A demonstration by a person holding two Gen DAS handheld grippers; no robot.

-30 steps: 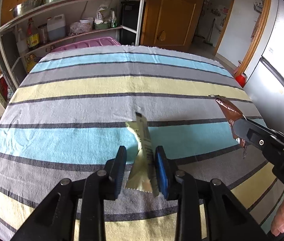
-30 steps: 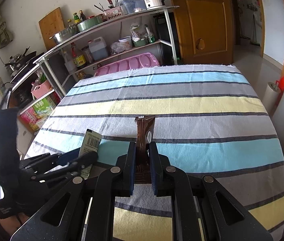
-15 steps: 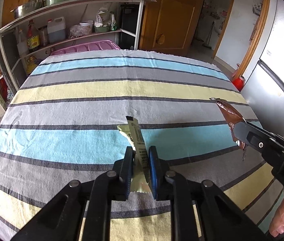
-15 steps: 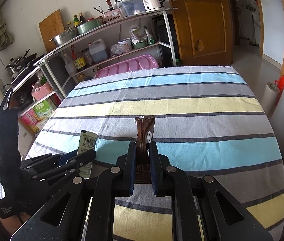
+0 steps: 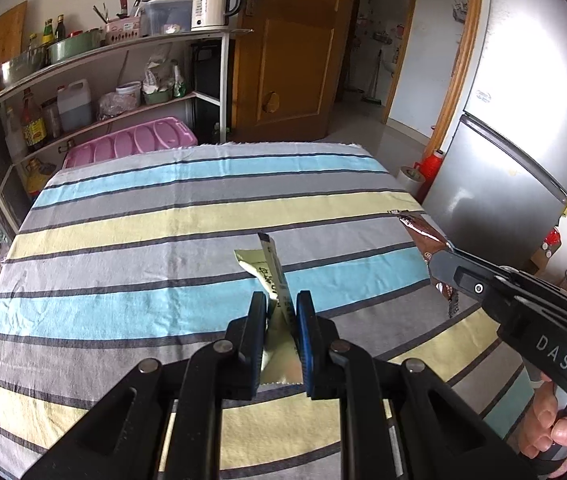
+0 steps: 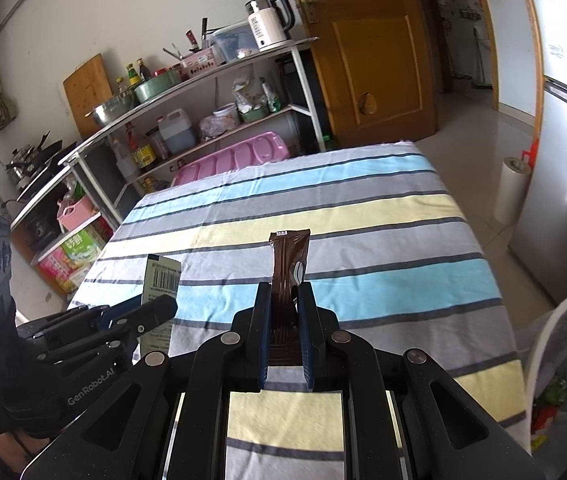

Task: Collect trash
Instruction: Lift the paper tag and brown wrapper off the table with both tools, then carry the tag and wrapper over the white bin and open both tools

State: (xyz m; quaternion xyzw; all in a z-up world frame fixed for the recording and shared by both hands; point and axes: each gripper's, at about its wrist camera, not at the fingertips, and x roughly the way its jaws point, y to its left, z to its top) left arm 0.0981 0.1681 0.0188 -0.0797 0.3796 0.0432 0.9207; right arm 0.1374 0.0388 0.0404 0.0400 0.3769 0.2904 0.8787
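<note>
My left gripper point(image 5: 281, 304) is shut on a pale yellow-green wrapper point(image 5: 271, 276) that sticks up between its pads, lifted off the striped tablecloth point(image 5: 143, 240). In the right wrist view the same wrapper point(image 6: 160, 280) shows its barcode side above the left gripper point(image 6: 155, 308). My right gripper point(image 6: 285, 296) is shut on a brown snack wrapper point(image 6: 288, 260) that stands upright above the cloth. From the left wrist view the brown wrapper point(image 5: 423, 236) juts out of the right gripper point(image 5: 443, 268) at the right, with a person's hand point(image 5: 551, 428) on its handle.
A white bin point(image 6: 563, 360) with a clear liner and some trash inside stands at the table's right near corner. A metal shelf rack point(image 5: 95, 80) with bottles and bowls, a pink tub point(image 5: 131, 140), a wooden door point(image 5: 287, 48) and a fridge point(image 5: 523, 120) surround the table.
The left gripper's jaws closed on the pale wrapper and lifted it off the cloth. Both grippers pulled back and rose, each with its wrapper. The white bin came into the right wrist view.
</note>
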